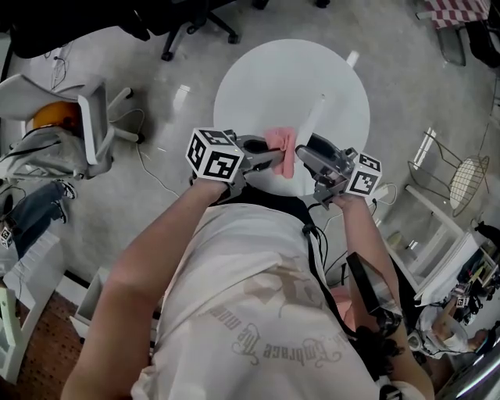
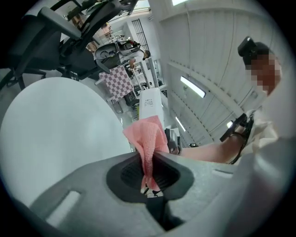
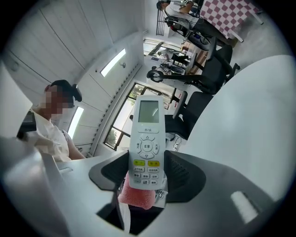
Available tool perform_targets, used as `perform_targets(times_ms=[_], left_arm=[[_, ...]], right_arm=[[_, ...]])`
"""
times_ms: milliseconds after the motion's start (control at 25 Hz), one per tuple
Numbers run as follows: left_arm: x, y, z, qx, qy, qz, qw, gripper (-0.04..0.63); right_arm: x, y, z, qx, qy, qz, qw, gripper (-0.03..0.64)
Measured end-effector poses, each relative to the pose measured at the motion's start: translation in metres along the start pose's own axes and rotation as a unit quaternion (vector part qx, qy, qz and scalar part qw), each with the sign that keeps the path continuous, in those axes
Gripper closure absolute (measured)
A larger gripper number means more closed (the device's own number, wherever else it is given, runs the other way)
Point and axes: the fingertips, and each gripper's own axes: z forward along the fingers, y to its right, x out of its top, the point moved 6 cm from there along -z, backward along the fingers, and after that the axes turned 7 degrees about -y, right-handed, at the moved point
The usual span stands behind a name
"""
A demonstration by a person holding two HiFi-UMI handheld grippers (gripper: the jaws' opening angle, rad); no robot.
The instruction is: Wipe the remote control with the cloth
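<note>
Over the near edge of the round white table (image 1: 258, 86), my left gripper (image 1: 273, 156) is shut on a pink cloth (image 1: 283, 148). In the left gripper view the cloth (image 2: 149, 143) stands up out of the closed jaws (image 2: 150, 159) as a bunched fold. My right gripper (image 1: 306, 152) is shut on a white remote control (image 1: 316, 117) that points away over the table. In the right gripper view the remote (image 3: 147, 139) shows its screen and buttons, clamped near its lower end (image 3: 147, 178). A wad of the pink cloth (image 3: 135, 196) lies against that lower end.
A black office chair (image 1: 195, 23) stands beyond the table and a white chair (image 1: 90, 125) to the left. A wire stool (image 1: 469, 176) and white shelving are on the right. Cables run across the floor at left. A checkered tablecloth (image 1: 461, 9) shows at the top right.
</note>
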Motion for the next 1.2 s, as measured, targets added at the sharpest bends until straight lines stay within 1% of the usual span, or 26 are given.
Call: perform_targets(times_ms=[160,320,600,760,880,960,1040,1120,1200], left_arm=[[0.006,-0.001,-0.008,0.015,-0.004,0.026,0.9995,0.575],[0.017,-0.003,-0.013,0.021,0.015,0.035,0.999,0.575],[0.05,-0.007,-0.022,0.02,0.043,0.051,0.9976,0.575],[0.073,-0.007,-0.031,0.016,0.077,0.051,0.9955,0.575],[0.086,-0.004,-0.035,0.011,0.09,0.055,0.9944,0.575],[0.092,-0.003,-0.037,0.002,0.098,0.045,0.9942,0.575],[0.095,-0.003,-0.04,-0.011,0.1,0.022,0.9947,0.575],[0.097,-0.005,-0.039,-0.019,0.09,0.001,0.9958,0.575],[0.098,-0.009,-0.038,-0.014,0.073,-0.015,0.9971,0.575]], right_arm=[[-0.002,0.0,0.007,0.011,-0.007,0.002,1.0,0.368],[-0.008,-0.004,0.012,0.021,-0.035,-0.006,0.999,0.368],[-0.018,-0.008,0.018,0.025,-0.071,-0.014,0.997,0.37],[-0.027,-0.007,0.02,0.016,-0.094,-0.021,0.995,0.37],[-0.032,-0.006,0.019,0.001,-0.109,-0.032,0.994,0.37],[-0.034,-0.006,0.019,-0.009,-0.123,-0.046,0.991,0.371],[-0.034,-0.006,0.02,-0.018,-0.139,-0.066,0.988,0.371],[-0.033,-0.008,0.02,-0.024,-0.152,-0.087,0.984,0.371],[-0.033,-0.009,0.02,-0.026,-0.164,-0.103,0.981,0.371]])
